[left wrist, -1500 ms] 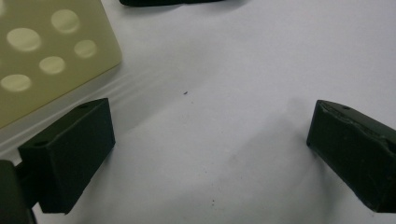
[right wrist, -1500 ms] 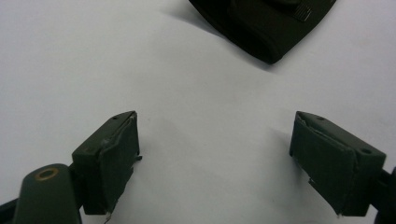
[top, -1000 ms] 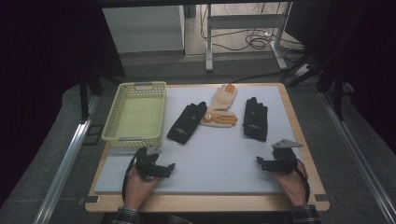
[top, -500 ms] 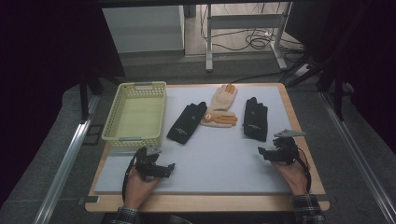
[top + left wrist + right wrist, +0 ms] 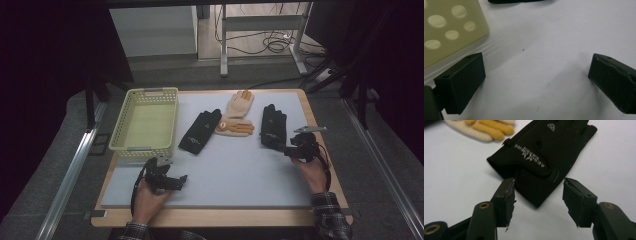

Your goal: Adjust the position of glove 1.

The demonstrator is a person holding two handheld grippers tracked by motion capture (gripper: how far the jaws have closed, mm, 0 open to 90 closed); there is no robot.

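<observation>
The right tongs (image 5: pixel 537 202) have just been closing; their jaws stand partly apart on either side of the cuff of a black glove (image 5: pixel 544 155) without pressing it. That glove lies flat on the bench (image 5: pixel 240 170) at its right side. It bears white lettering and a small emblem, both too blurred to read in the right gripper view; from above they are mere pale specks. The left tongs (image 5: pixel 536 80) rest wide apart on bare bench just beside the yellow basket (image 5: pixel 145 122), whose round wall holes show in the left gripper view. A second black glove (image 5: pixel 200 131) and two tan gloves (image 5: pixel 237 117) lie mid-bench.
</observation>
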